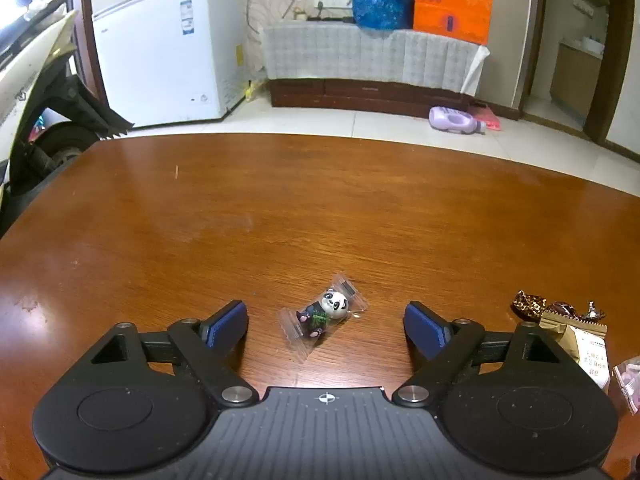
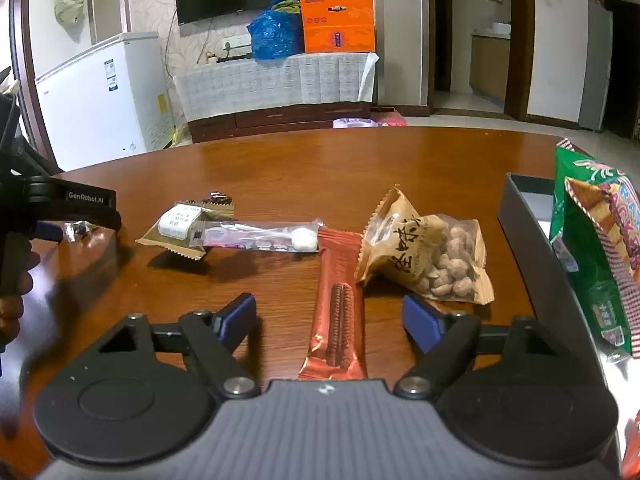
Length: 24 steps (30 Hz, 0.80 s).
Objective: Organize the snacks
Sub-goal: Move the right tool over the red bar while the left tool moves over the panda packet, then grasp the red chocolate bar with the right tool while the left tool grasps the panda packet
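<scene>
Left gripper (image 1: 325,322): jaws apart over the glossy brown wooden table (image 1: 280,208). The small panda-shaped candy in a clear plastic wrapper (image 1: 325,312) lies flat on the wood between the blue pads, touching neither.

Right gripper (image 2: 329,318): jaws apart as well. The long red foil-wrapped biscuit bar (image 2: 338,304) lies lengthwise between the pads, near end under the gripper body, clear gaps both sides.

Just right of the bar's far end: tan kraft-and-clear bag of peanuts (image 2: 428,256), overlapping the bar's edge. Left of it: clear pink-printed stick pack with a white marshmallow-like end (image 2: 256,236), lying across a flat tan sachet with a white label (image 2: 180,228); a small brown foil sweet (image 2: 218,198) sits behind the sachet.

Far right: dark grey open box (image 2: 532,248) with a green snack bag (image 2: 588,256) and a red-striped packet (image 2: 608,216) in it or leaning on it; can't tell which from this angle.
</scene>
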Available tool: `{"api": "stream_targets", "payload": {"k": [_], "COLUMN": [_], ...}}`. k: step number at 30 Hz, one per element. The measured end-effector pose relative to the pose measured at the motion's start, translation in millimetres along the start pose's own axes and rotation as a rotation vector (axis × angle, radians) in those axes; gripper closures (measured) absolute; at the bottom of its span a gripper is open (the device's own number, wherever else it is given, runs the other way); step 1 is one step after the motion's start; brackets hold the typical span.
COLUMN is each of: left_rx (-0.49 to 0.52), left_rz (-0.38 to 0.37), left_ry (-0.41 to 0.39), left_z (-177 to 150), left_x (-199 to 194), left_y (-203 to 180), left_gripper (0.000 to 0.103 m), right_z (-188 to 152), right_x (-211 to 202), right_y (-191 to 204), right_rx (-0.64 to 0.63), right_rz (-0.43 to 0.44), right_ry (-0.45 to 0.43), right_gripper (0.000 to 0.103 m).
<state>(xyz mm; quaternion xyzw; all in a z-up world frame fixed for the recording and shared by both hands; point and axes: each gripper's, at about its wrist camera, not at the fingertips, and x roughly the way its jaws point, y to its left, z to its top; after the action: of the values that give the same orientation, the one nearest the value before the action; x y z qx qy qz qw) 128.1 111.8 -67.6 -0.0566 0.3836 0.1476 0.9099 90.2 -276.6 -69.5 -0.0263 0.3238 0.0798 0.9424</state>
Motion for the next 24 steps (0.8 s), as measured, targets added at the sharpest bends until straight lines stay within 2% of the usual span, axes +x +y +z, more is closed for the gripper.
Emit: {"api": "stream_targets", "payload": {"k": [5, 7, 16, 19, 24], "left_rx": [-0.004, -0.007, -0.010, -0.012, -0.008], "left_rz": [-0.001, 0.002, 0.000, -0.002, -0.006], "left_ry": [-0.006, -0.015, -0.026, -0.029, -0.040], "left_z": [-0.2, -0.5, -2.1, -3.2, -5.6], "left_x": [0.6, -0.5, -3.1, -4.8, -8.5], "left_y": [0.8, 1.4, 1.8, 0.8, -3.0], "left_gripper": [0.022, 0.029, 0.039, 0.045, 0.061], "right_z": [0.2, 0.4, 0.2, 0.5, 0.0], "right_x": [1.2, 1.3, 1.1, 1.1, 1.2], "right_y": [2.3, 3.5, 2.9, 2.4, 3.0], "right_rx": [-0.008, -0.014, -0.031, -0.039, -0.054], "right_rz": [-0.006, -0.005, -0.016, -0.021, -0.023], "right_ry": [-0.004, -0.009, -0.012, -0.012, -0.012], "right_gripper": [0.034, 0.046, 0.058, 0.063, 0.068]}}
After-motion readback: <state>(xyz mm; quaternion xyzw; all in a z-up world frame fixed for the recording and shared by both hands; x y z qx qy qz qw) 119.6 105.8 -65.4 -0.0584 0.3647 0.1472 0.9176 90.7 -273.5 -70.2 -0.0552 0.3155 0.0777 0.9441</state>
